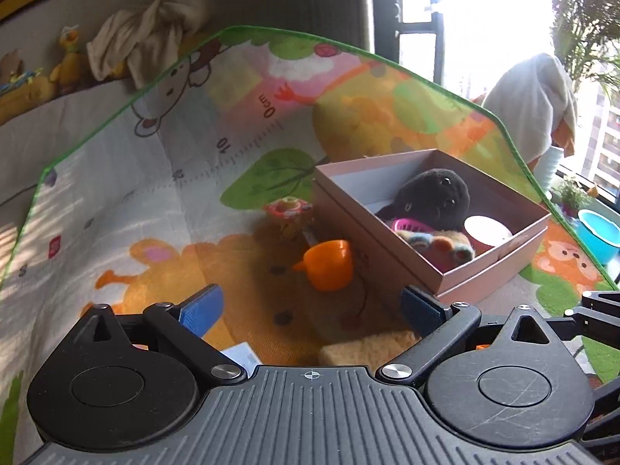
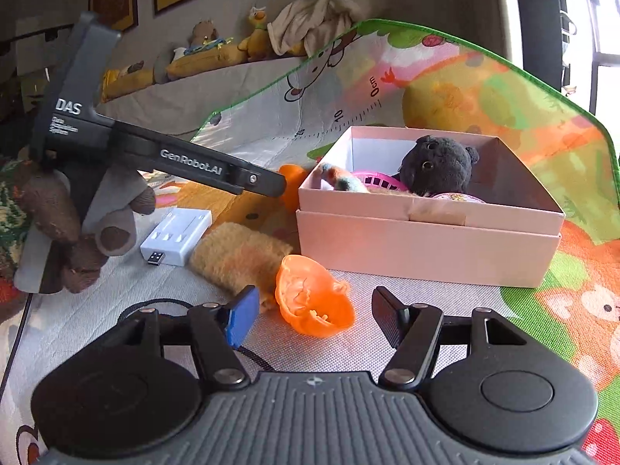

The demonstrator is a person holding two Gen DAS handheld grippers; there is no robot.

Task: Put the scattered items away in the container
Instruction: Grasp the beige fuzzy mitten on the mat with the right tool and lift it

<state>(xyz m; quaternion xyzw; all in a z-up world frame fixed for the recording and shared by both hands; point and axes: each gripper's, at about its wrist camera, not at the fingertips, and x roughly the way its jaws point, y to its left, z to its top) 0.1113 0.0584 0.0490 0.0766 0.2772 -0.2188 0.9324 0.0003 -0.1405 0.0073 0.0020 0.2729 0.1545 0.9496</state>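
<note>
The pink box [image 1: 387,267] [image 2: 426,248] stands on the play mat and holds a black plush [image 1: 434,193] [image 2: 441,166], a pink basket [image 2: 378,182] and other toys. An orange cup [image 1: 329,265] [image 2: 290,178] lies on its side against the box's wall. My left gripper [image 1: 312,310] is open just short of the cup, nothing between its fingers. An orange shell-shaped toy [image 2: 314,298] lies on the mat between the fingers of my right gripper [image 2: 314,319]; neither pad presses on it, and a gap shows at the right finger.
A tan furry piece [image 2: 240,255] [image 1: 368,348] and a white case with a small dongle [image 2: 176,230] lie left of the box. A pink-yellow toy [image 1: 288,211] sits beyond the cup. A gloved hand [image 2: 97,217] holds the left gripper. Cloth and plush toys line the back ledge.
</note>
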